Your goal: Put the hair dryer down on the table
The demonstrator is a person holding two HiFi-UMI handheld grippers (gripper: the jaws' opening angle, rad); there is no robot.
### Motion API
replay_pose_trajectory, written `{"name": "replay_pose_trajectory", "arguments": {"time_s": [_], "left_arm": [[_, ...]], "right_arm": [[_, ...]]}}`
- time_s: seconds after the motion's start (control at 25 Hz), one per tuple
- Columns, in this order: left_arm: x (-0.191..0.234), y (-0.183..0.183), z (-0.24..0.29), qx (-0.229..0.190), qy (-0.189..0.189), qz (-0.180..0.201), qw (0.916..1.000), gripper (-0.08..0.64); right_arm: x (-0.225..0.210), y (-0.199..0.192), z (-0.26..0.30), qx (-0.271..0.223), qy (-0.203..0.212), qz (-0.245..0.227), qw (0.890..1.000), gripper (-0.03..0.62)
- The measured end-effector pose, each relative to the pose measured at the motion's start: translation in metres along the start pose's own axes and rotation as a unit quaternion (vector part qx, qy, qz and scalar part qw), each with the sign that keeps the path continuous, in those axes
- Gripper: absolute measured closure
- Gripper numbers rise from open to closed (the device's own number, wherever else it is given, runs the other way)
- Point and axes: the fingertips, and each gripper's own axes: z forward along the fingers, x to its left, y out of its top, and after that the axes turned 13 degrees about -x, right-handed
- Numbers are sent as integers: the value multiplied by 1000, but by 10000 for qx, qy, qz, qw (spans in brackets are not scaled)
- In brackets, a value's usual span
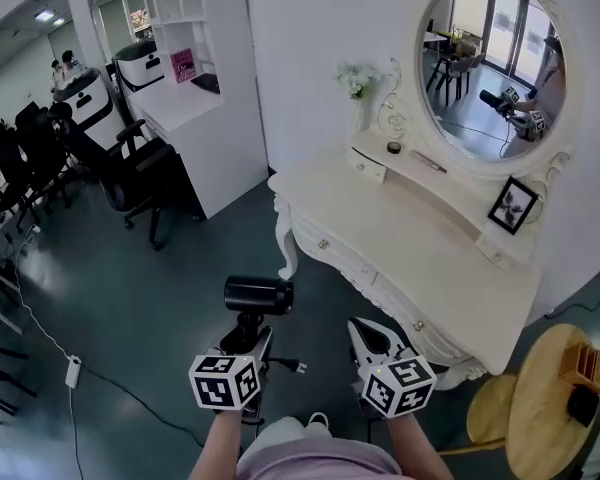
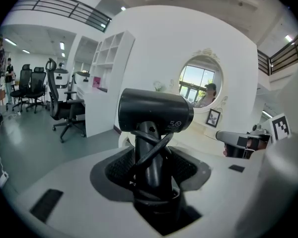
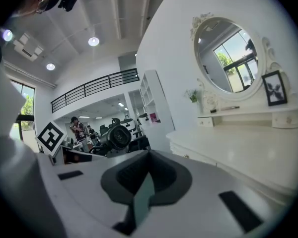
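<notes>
Black plastic hair dryer (image 1: 258, 295) stands upright in the left tongs (image 1: 248, 346), barrel horizontal on top and handle down between the pads. The left tongs are clamped on the handle. A black cord (image 2: 156, 145) is looped round the handle just above the grip, and its plug (image 1: 298, 366) hangs free just right of the tongs.

The hair dryer is in the air over the dark grey-green floor (image 1: 160, 308), left of the white carved dressing tabletop (image 1: 430, 258). It is not over it and not touching it.

The right tongs (image 1: 372, 340) are closed tip to tip with nothing in them. They are held beside the left tongs, near the tabletop's front edge.

At the tabletop's far side are an oval white-framed mirror (image 1: 495, 63), a small black picture frame (image 1: 513, 205) and a vase of white flowers (image 1: 357, 83). A round wooden side table (image 1: 540, 418) sits near right.
</notes>
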Motion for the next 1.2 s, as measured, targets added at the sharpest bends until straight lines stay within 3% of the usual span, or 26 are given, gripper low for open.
{"name": "replay_pose_trajectory", "arguments": {"time_s": [0.6, 0.88, 1.2], "left_arm": [[11, 16, 34, -1, 184, -49, 9998, 353], [36, 27, 93, 70, 29, -42, 10000, 353], [81, 72, 174, 44, -159, -39, 9999, 353]], "right_arm": [[-30, 9, 31, -60, -46, 341, 9994, 589], [-54, 12, 88, -122, -159, 358, 9992, 589], [-80, 33, 182, -247, -386, 336, 9984, 589]]}}
